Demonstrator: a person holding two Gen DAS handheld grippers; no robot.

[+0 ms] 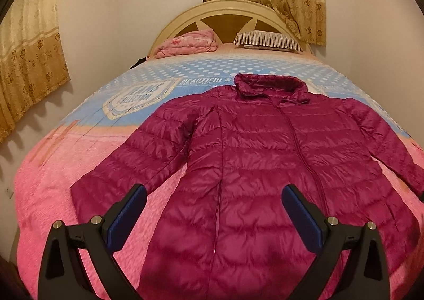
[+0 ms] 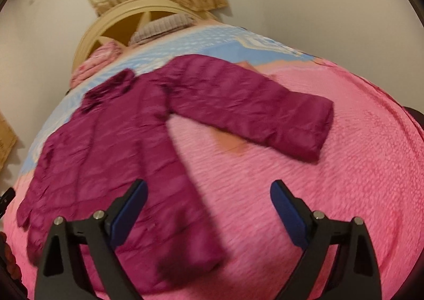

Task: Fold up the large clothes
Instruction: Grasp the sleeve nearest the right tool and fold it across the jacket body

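Magenta puffer jacket spread flat on bed, apparently unfolded

Dim warm indoor light; left view sharp, right view motion-blurred; fisheye bends edges, dark corners; curtain casts wall shadows.

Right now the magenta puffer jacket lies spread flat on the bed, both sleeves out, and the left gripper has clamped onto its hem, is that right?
Not quite. The left gripper is open, its blue pads wide apart above the magenta puffer jacket, gripping nothing; the left wrist view shows this. The rest holds: the jacket lies spread flat on the bed with both sleeves out.
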